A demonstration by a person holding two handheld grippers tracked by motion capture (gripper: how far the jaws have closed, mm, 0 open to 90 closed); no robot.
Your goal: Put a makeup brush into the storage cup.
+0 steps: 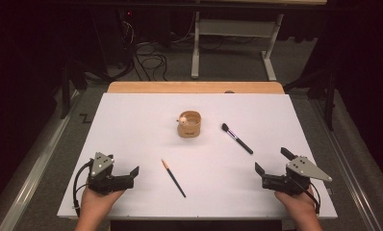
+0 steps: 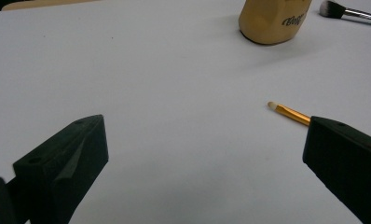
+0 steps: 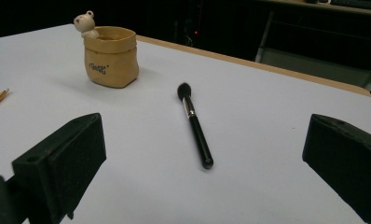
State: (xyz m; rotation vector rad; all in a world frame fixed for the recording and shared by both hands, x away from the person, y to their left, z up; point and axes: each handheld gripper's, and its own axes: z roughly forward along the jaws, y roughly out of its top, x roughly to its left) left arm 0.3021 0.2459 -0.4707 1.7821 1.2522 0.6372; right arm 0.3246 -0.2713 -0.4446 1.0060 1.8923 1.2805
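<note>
Both grippers rest near the table's near edge with nothing in them: the left gripper (image 1: 132,174) by the near-left corner and the right gripper (image 1: 272,161) by the near-right corner, each with its jaws spread wide. The work in hand looks like gathering the two brushes into the pot (image 1: 189,124), which stands upright around the middle of the table, a little toward the far edge. For the pickup, each gripper would do best to come down over the middle of its brush's handle, jaws set across the shaft and not along it, closing low so the thin stick does not roll away. The slim brush (image 1: 173,177) lies flat just right of the left gripper, orange-gold ferrule and small pale tip pointing toward the far edge, dark handle toward the near edge. The black powder brush (image 3: 195,125) lies right of the pot, fluffy head toward it. The pot is tan, sack-shaped, with a small bear figure (image 3: 85,23) on its rim.
</note>
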